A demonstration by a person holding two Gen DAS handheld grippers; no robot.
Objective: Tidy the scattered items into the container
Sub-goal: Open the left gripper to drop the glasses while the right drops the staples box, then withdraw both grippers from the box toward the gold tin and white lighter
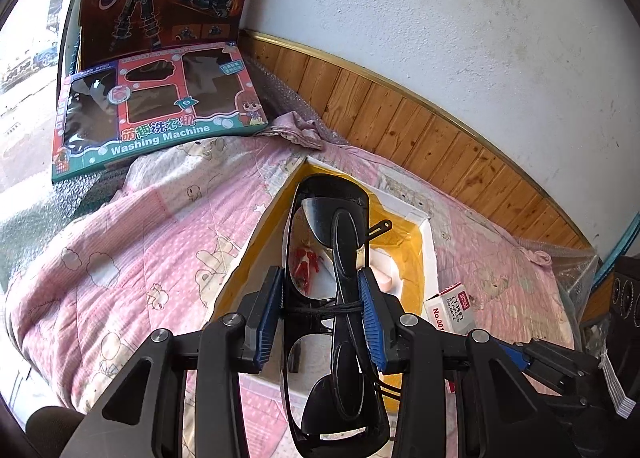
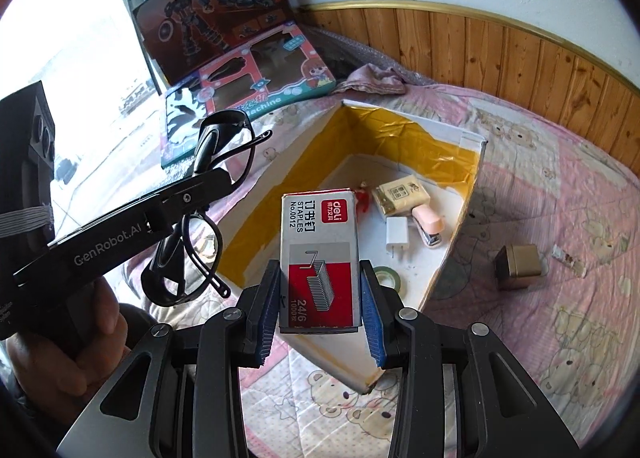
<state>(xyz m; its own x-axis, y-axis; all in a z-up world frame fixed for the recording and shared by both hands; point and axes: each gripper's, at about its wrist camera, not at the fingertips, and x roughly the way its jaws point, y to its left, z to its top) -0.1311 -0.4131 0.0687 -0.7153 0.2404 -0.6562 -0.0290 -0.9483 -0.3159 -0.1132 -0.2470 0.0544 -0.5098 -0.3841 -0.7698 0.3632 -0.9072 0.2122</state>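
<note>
Right claw (image 2: 320, 308) around staple box (image 2: 318, 254)

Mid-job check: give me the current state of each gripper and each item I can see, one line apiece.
left gripper: shut on the glasses, above the box
glasses: folded, held in the air
right gripper: shut on the staples box
staples box: closed, held above the box
box: open, on the quilt
stapler: lying in the box
charger plug: lying in the box
tape roll: in the box, partly hidden
small brown tin: closed, on the quilt outside the box
</note>
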